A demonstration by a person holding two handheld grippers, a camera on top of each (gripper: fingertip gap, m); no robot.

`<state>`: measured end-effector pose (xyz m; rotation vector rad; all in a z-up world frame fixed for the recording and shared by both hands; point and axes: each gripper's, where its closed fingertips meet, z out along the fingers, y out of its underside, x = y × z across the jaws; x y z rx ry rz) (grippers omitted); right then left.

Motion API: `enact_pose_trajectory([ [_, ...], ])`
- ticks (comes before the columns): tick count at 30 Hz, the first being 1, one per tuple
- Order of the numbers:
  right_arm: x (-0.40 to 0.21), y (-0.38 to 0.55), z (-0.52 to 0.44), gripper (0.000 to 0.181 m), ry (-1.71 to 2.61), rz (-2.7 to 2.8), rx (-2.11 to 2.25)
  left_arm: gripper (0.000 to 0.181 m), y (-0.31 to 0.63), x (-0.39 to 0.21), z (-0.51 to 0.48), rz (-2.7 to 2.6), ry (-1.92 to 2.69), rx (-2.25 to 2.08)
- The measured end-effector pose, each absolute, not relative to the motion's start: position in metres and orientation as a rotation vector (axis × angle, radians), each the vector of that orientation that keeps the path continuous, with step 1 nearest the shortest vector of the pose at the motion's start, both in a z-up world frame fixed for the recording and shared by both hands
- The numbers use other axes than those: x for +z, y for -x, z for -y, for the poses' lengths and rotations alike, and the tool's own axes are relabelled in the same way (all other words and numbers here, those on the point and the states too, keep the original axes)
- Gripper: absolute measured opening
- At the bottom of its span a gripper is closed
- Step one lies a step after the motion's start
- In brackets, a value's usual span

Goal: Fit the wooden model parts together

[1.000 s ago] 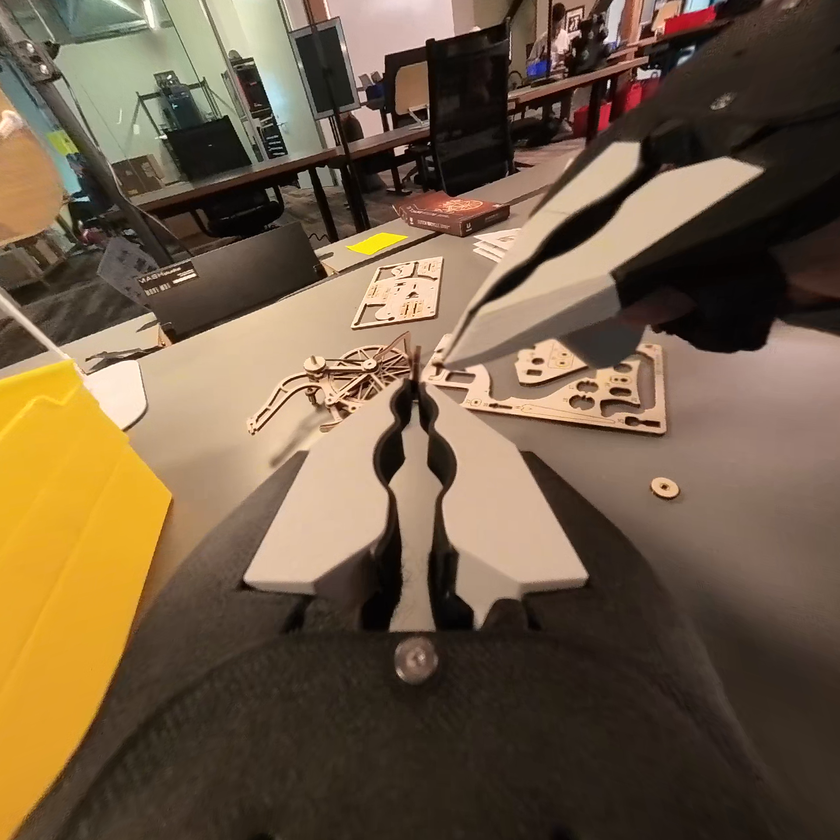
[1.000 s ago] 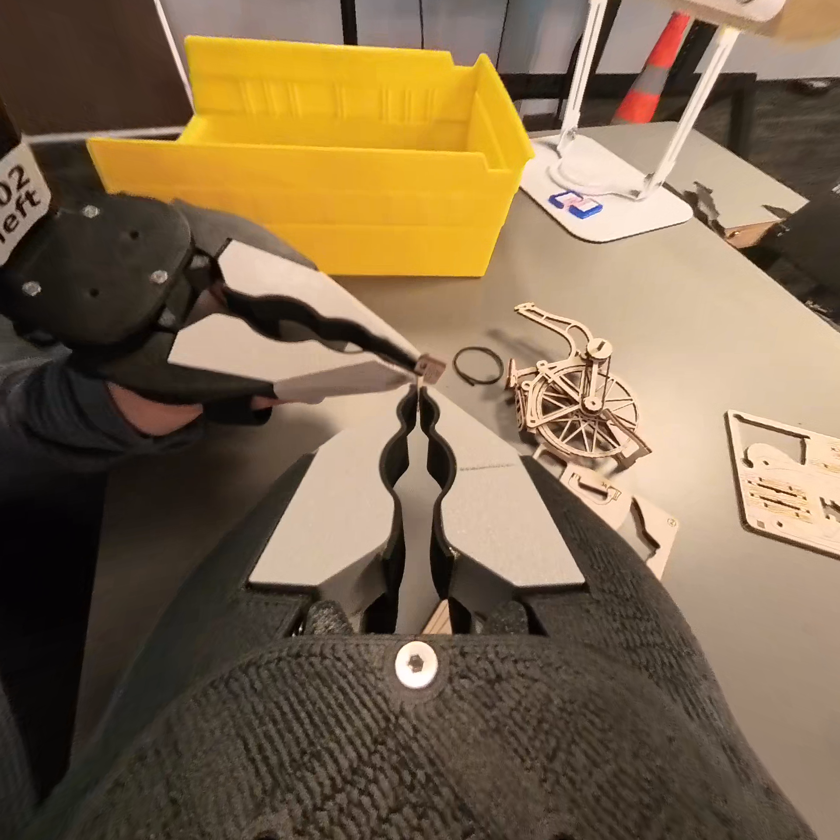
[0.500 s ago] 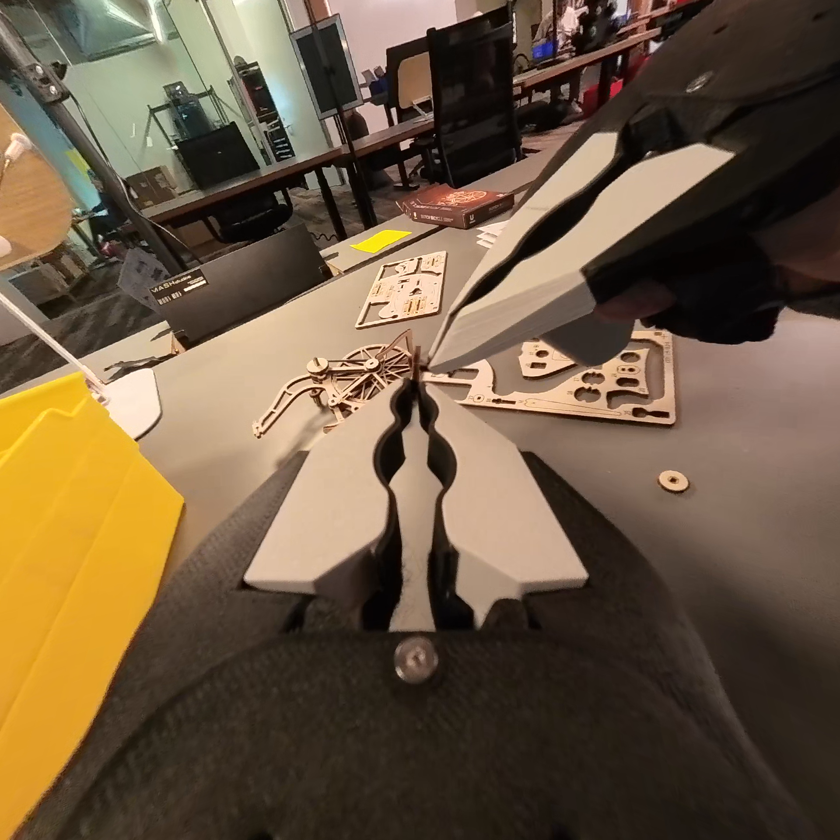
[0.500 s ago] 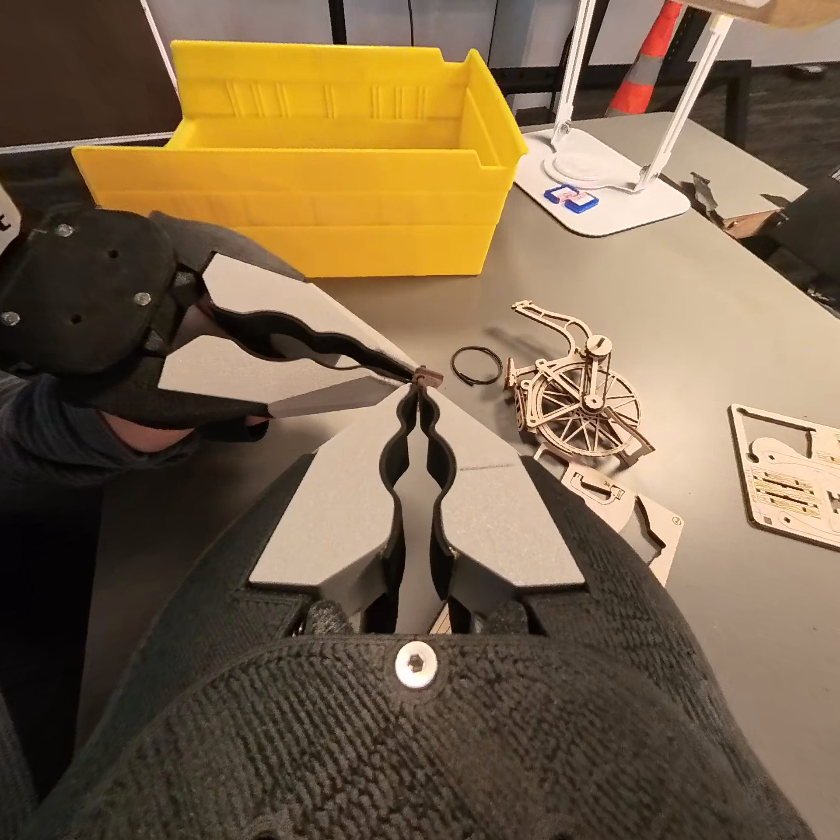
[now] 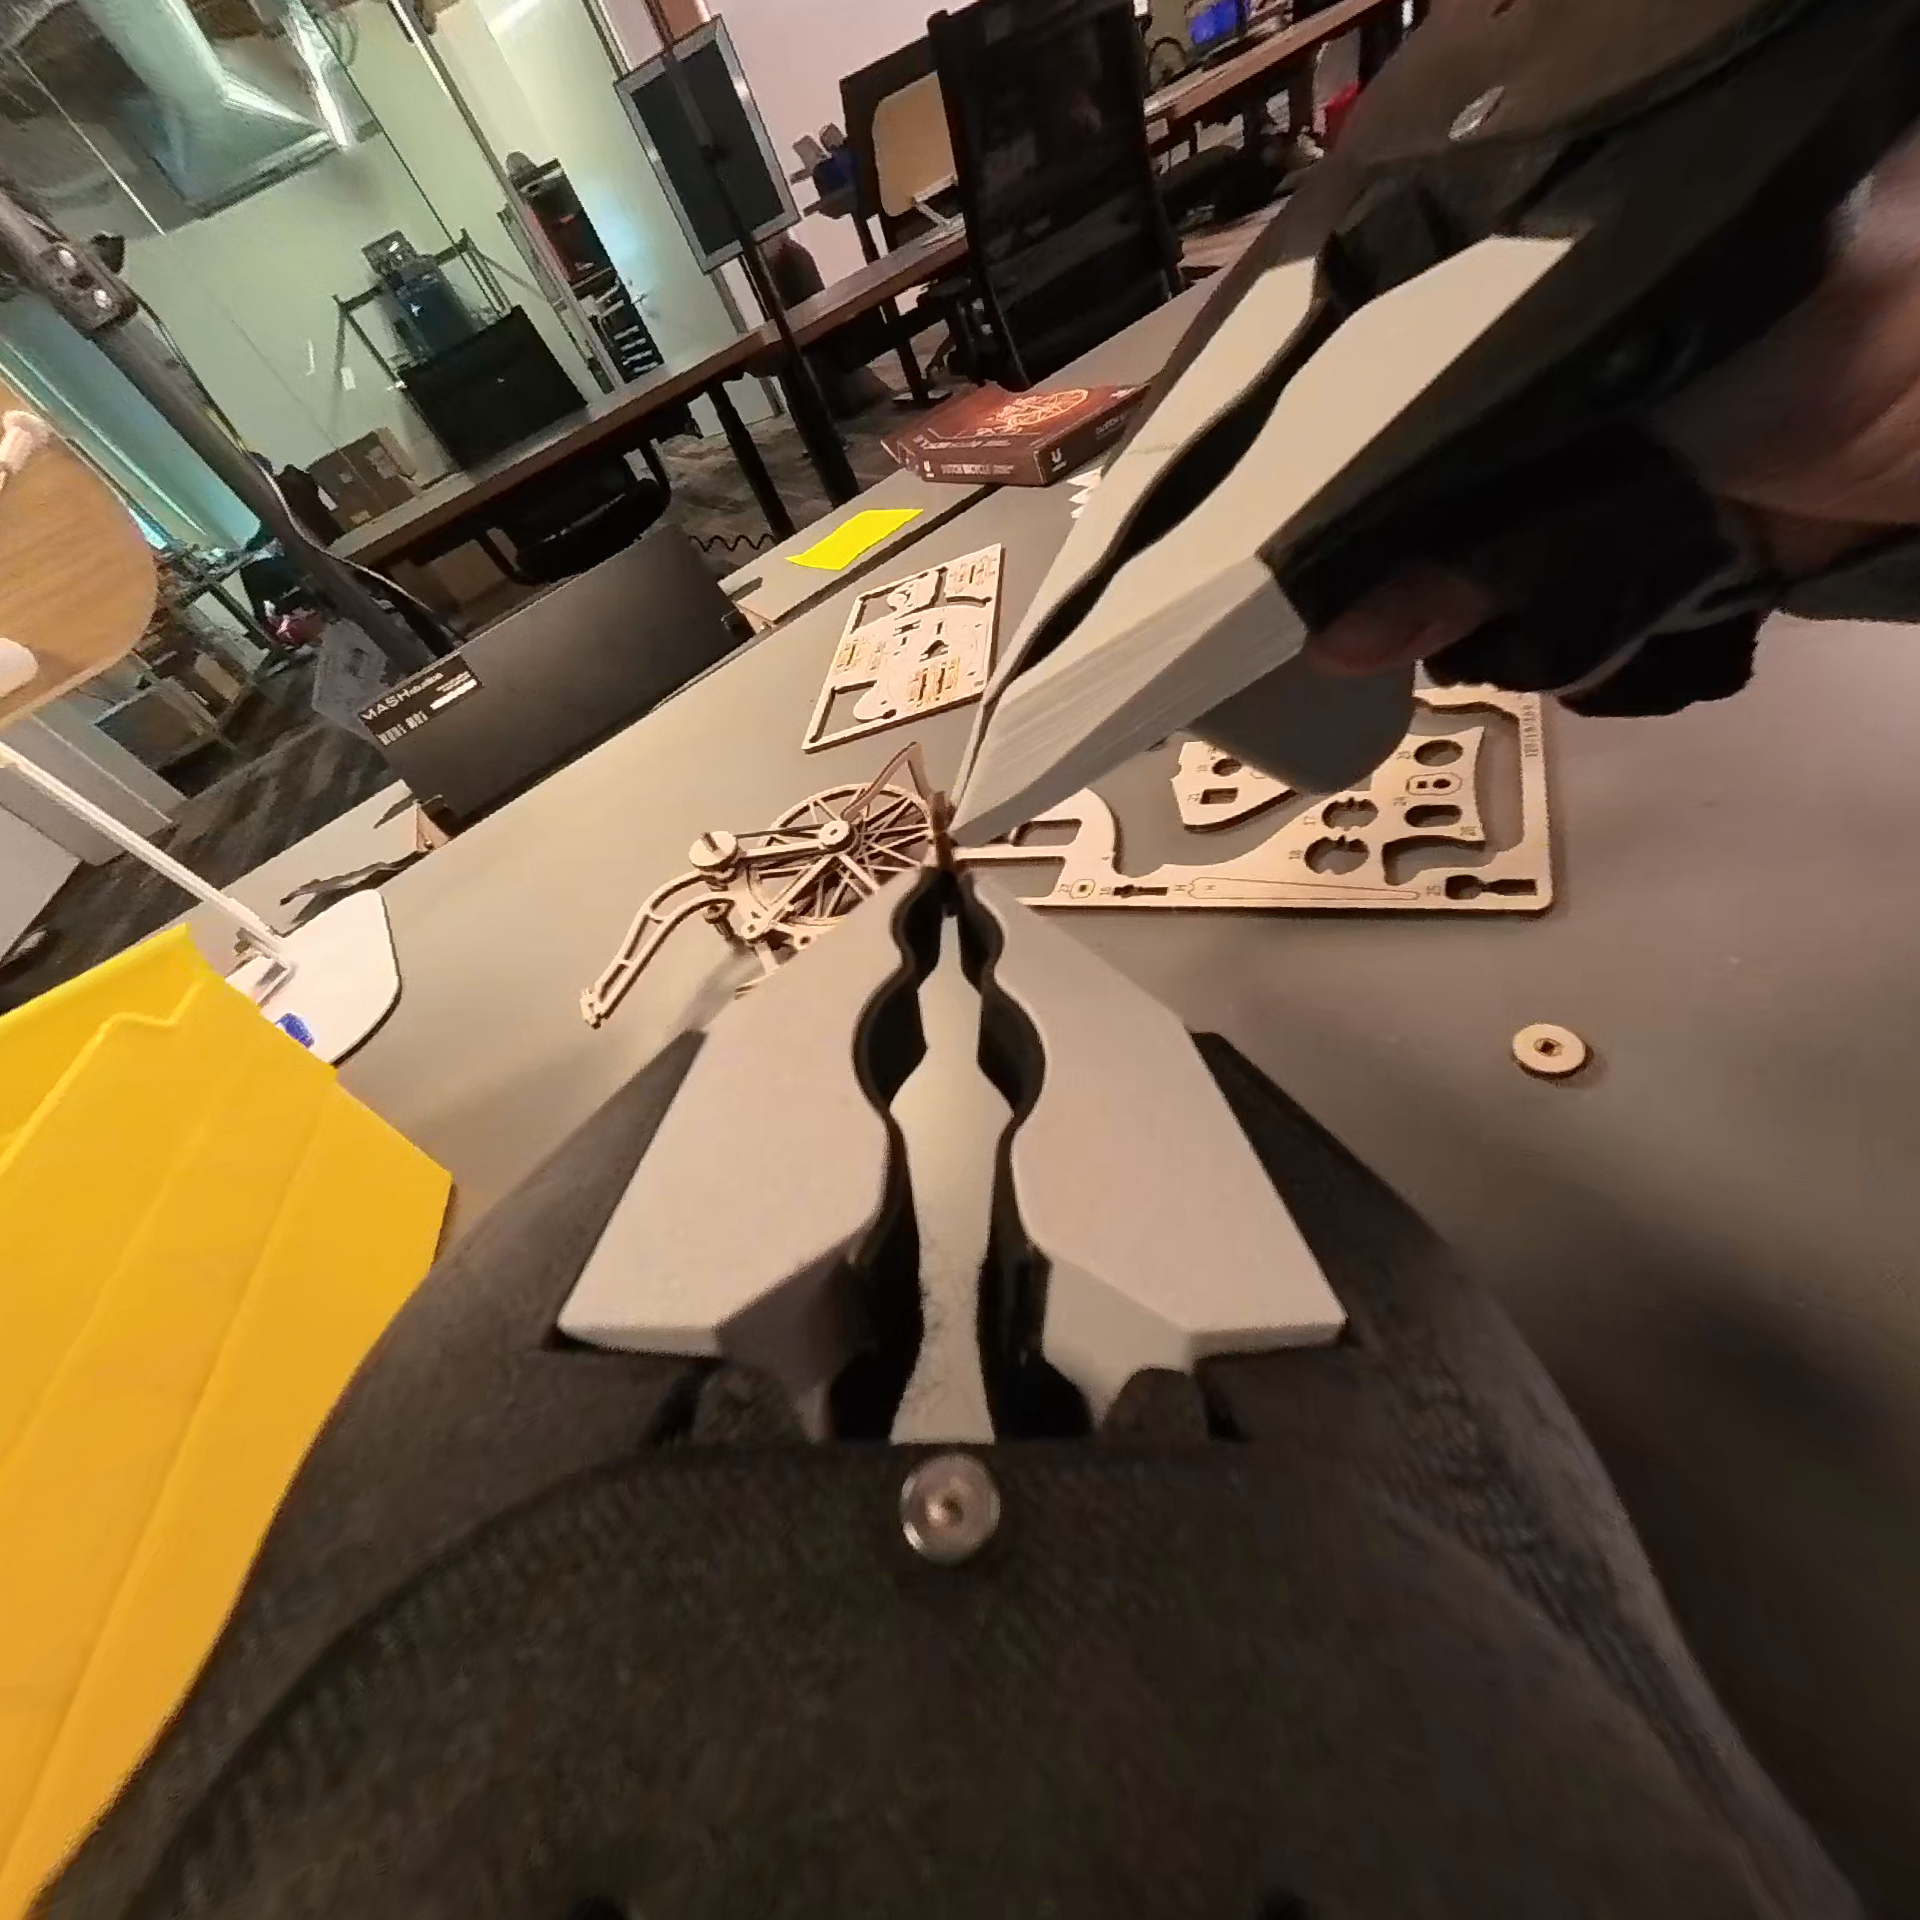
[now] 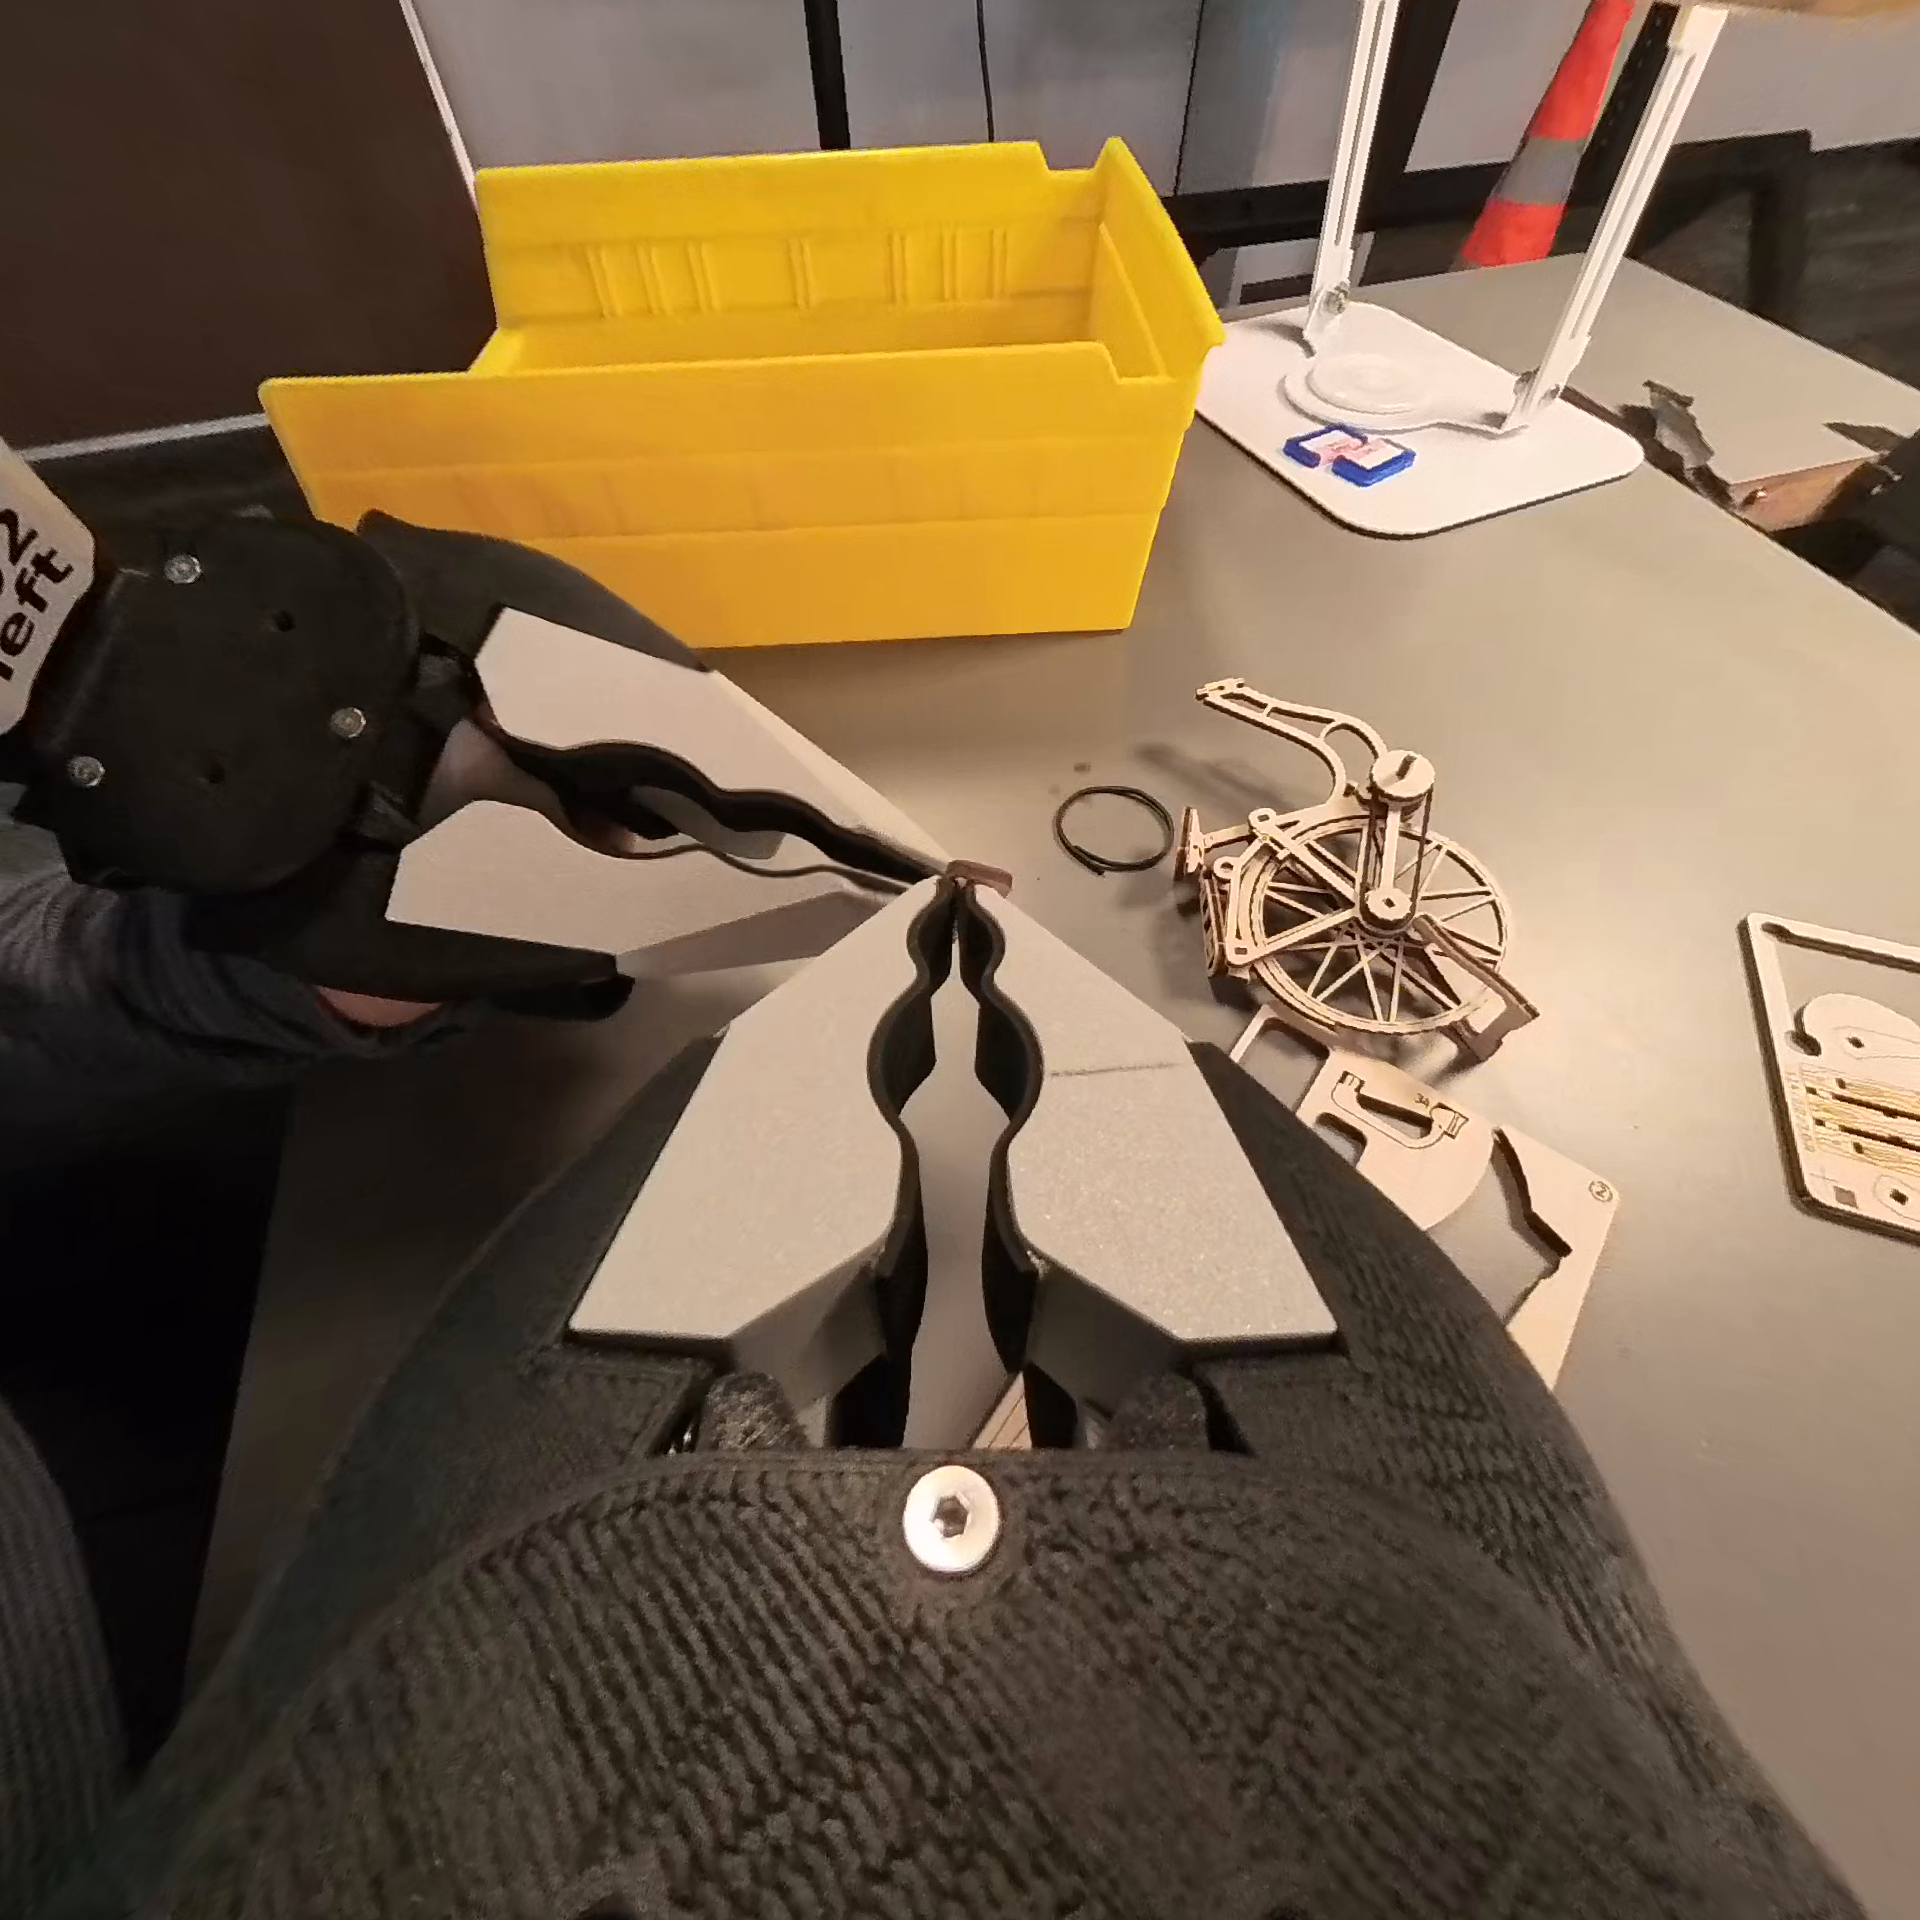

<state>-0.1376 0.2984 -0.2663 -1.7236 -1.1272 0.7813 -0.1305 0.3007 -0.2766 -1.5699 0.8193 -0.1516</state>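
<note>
My left gripper [image 5: 943, 878] is shut on a small wooden piece [image 5: 941, 826], held in the air above the grey table [image 5: 1662, 1143]. The piece shows brown in the right wrist view [image 6: 985, 878], at the left gripper's tips [image 6: 925, 871]. My right gripper [image 6: 956, 896] is shut, and its tips touch that piece from the side. I cannot tell whether it pinches anything. It enters the left wrist view from the upper right [image 5: 971, 821]. A half-built wooden wheel model [image 6: 1351, 914] lies on the table beyond, also in the left wrist view [image 5: 800, 862].
Wooden part sheets [image 5: 1351, 831] [image 5: 914, 644] [image 6: 1455, 1174] [image 6: 1839, 1081] lie flat on the table. A black ring [image 6: 1110, 823] lies by the model. A small wooden washer [image 5: 1550, 1047] lies loose. A yellow bin [image 6: 790, 468] stands at the back left, a white stand base [image 6: 1455, 436] beyond it. Less than 4 cm separates the two grippers' tips. The small wooden washer [image 5: 1550, 1047] is about 11 cm from my left fingertips.
Both grippers stay shut and tip to tip. The small piece has turned from face-on to nearly flat in the right wrist view, and the tips have drawn closer together.
</note>
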Motion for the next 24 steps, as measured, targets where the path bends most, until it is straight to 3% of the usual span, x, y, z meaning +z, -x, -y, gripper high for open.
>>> enact_pose_trajectory([
  [5,-0.267,0.134,-0.295,0.0,1.731,1.156,0.812,0.002,0.139,-0.28,-0.306,-0.827,1.581,0.01],
  [11,-0.28,0.118,-0.302,0.0,1.808,1.184,0.755,0.002,0.153,-0.325,-0.307,-0.915,1.896,0.003],
  [13,-0.287,0.119,-0.303,0.0,1.812,1.212,0.706,0.027,0.15,-0.326,-0.306,-0.889,1.945,-0.084],
  [18,-0.296,0.119,-0.306,0.0,1.772,1.29,0.569,0.068,0.155,-0.337,-0.299,-0.823,2.075,-0.196],
  [24,-0.274,0.127,-0.31,0.0,1.559,1.264,0.531,0.084,0.169,-0.306,-0.262,-0.695,1.937,-0.351],
])
